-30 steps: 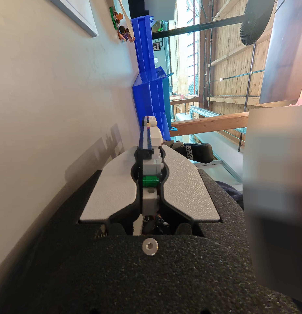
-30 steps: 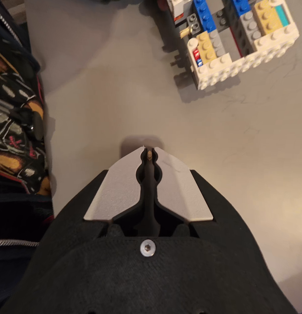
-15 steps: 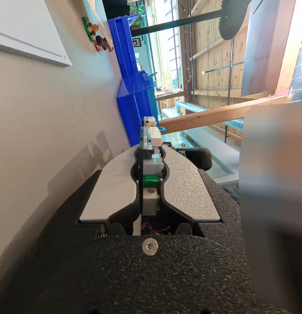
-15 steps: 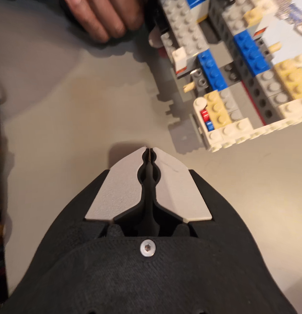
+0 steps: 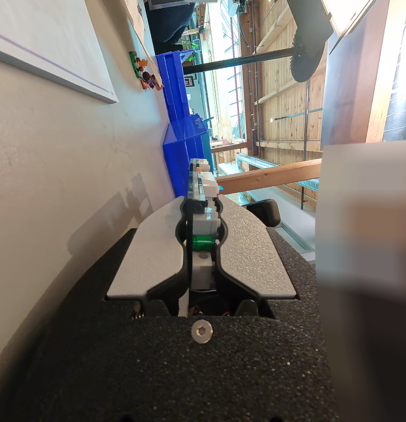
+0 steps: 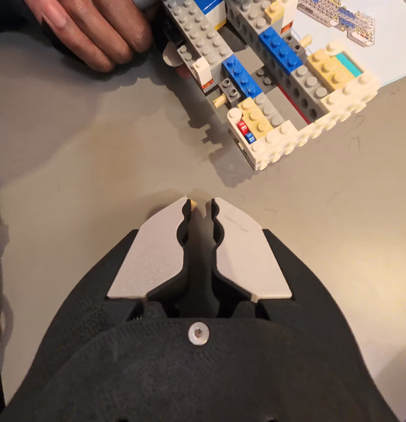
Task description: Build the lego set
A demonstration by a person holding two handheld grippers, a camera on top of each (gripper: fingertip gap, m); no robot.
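Note:
My left gripper (image 5: 200, 201) is shut on a multicoloured brick model (image 5: 203, 182), seen edge-on with white, grey, black and green pieces between the pads. The same model (image 6: 277, 86) shows in the right wrist view at the upper right, just above the grey table (image 6: 83, 148), with a person's hand (image 6: 94, 34) behind it. My right gripper (image 6: 199, 202) hovers over the table, below and left of the model. Its jaws stand apart. A tiny tan piece (image 6: 193, 203) lies against the inner side of its left fingertip; the right pad does not touch it.
Blue bins (image 5: 181, 114) stand at the table's far side, with small figures (image 5: 144, 70) and a white sheet (image 5: 49, 45) nearby. A printed sheet (image 6: 357, 34) lies under the model's far end.
My right gripper's jaws were pressed together on the tiny tan piece and have now parted; the piece stays at the left fingertip. The model now appears closer in the right wrist view. My left gripper keeps its hold.

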